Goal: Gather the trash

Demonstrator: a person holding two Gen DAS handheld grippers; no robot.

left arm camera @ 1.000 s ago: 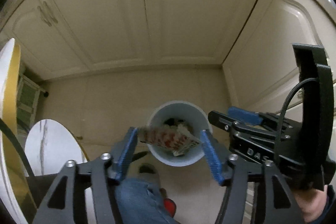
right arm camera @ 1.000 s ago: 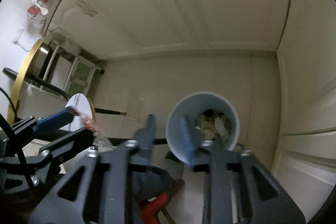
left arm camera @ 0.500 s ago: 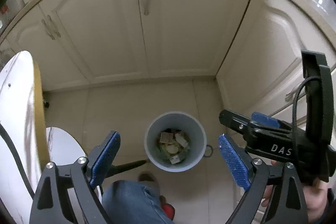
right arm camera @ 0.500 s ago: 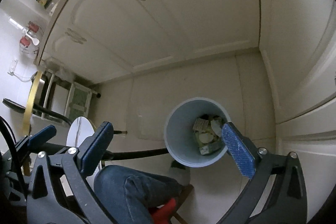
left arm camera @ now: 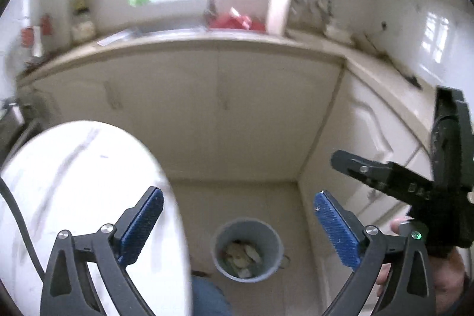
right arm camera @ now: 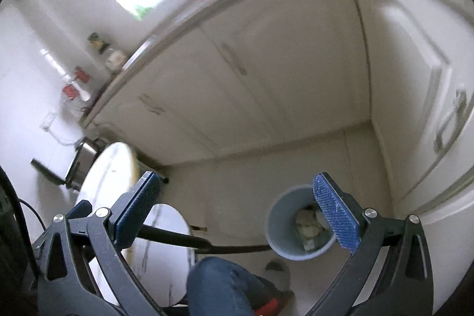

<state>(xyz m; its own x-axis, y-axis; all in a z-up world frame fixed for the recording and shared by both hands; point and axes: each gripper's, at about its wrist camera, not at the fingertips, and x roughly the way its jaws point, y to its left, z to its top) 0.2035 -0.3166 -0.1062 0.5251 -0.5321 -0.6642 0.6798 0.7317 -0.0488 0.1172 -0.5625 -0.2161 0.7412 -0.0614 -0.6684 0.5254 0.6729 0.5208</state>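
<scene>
The grey trash bin (left arm camera: 219, 242) stands on the floor far below, with crumpled wrappers and paper (left arm camera: 241, 255) inside it. My left gripper (left arm camera: 238, 194) hangs high above it, its blue-padded jaws still opening wide, with nothing between them. In the right wrist view the same bin (right arm camera: 275, 224) sits under the right pad, and its trash (right arm camera: 308, 224) shows. My right gripper (right arm camera: 236, 176) is open and empty too. Its black frame (left arm camera: 414, 188) reaches in from the right of the left wrist view, held by a hand (left arm camera: 444, 274).
A round white marble table (left arm camera: 74, 182) fills the lower left, with a smaller round top (right arm camera: 169, 227) below it. Cream cabinets (left arm camera: 222, 108) wrap the corner behind the bin, under a countertop (left arm camera: 207, 40) with a sink and window. A person's knee in jeans (right arm camera: 219, 280) is beneath me.
The left gripper let go of the red-and-white wrapper, which dropped into the bin. Both grippers opened wide and rose, tilting up so the counter and window came into view.
</scene>
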